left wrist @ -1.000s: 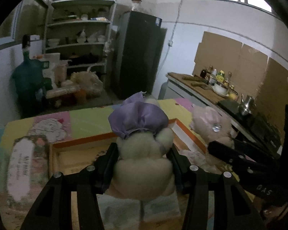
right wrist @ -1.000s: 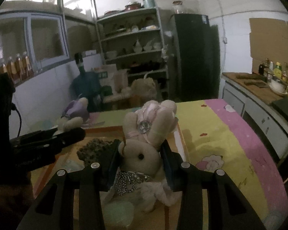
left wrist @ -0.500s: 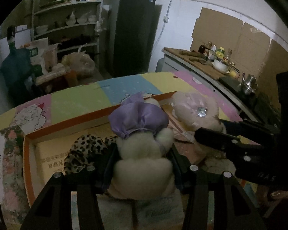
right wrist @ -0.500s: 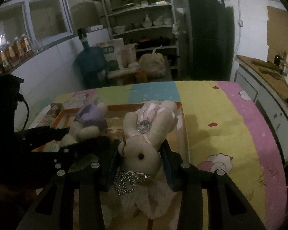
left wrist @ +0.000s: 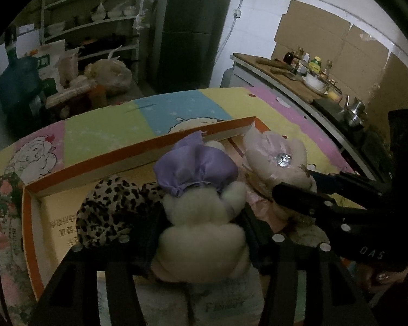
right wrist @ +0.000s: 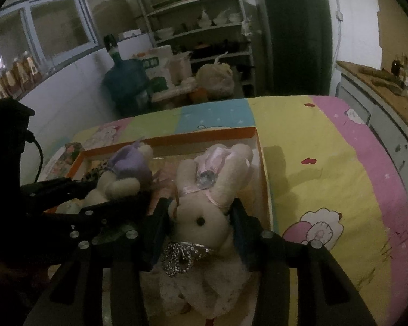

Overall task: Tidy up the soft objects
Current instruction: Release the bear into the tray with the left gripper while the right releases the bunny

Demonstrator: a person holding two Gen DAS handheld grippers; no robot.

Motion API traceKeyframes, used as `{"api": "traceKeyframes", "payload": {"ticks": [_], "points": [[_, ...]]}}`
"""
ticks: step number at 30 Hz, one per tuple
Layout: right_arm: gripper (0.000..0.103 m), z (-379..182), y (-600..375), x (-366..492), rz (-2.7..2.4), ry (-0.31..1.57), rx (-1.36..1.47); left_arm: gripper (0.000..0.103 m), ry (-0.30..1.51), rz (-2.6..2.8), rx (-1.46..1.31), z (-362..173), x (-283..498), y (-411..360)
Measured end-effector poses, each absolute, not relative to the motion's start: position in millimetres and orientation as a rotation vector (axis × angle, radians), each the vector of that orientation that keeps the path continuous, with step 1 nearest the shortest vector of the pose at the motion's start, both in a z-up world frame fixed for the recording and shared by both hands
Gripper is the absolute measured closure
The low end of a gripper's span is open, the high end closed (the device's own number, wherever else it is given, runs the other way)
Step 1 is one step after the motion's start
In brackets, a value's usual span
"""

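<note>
Dim kitchen light falls on a table under a glossy pastel cartoon cloth [right wrist: 312, 146], where a shallow cardboard box with orange walls [left wrist: 138, 153] sits at mid-frame in both views. At the lower centre of the left wrist view, the left gripper [left wrist: 201, 217] is clamped on a fuzzy cream plush toy with a satiny purple bonnet [left wrist: 195, 171], its black fingers pressing into the round body from both sides, above the box floor. At the lower centre of the right wrist view, the right gripper [right wrist: 201, 214] is closed the same way around a pale pink plush rabbit [right wrist: 204, 217] with long floppy ears, a ribbon bow with a shiny gem and a glittery sequin collar; the rabbit hangs over the right end of the box. The two toys sit side by side, close but apart. Left of the bonnet toy, a crumpled leopard-print soft piece [left wrist: 108, 209] lies inside the box on its printed floor. Farther out, toward the top of both frames, stand metal shelves with crockery [right wrist: 204, 19], a dark tall fridge [left wrist: 187, 30], a blue water jug [right wrist: 125, 81] and, at right, a wooden counter with bottles [left wrist: 299, 68]
</note>
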State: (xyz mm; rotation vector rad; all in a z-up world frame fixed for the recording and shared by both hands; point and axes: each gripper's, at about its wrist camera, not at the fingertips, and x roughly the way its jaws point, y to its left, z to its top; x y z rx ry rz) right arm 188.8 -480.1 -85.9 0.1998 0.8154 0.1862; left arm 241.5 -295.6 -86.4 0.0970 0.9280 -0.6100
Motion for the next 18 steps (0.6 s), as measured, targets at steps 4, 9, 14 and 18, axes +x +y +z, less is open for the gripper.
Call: {"api": "traceKeyframes", "payload": {"ticks": [4,9,14,18], "points": [[0.048,-87,-482,187,0.180,0.808,0.206,0.025,0.897,-0.614,0.092,-82,238,-292],[0.035,-81,-484,177,0.158,0.785,0.200,0.016,0.823,-0.610,0.072,-65,228,-283],[0.035,-72,-482,162,0.139,0.759,0.190,0.016,0.761,-0.615,0.054,-50,216,-272],[0.035,-66,-477,150,0.129,0.743,0.174,0.016,0.722,-0.610,0.048,-41,204,-266]]}}
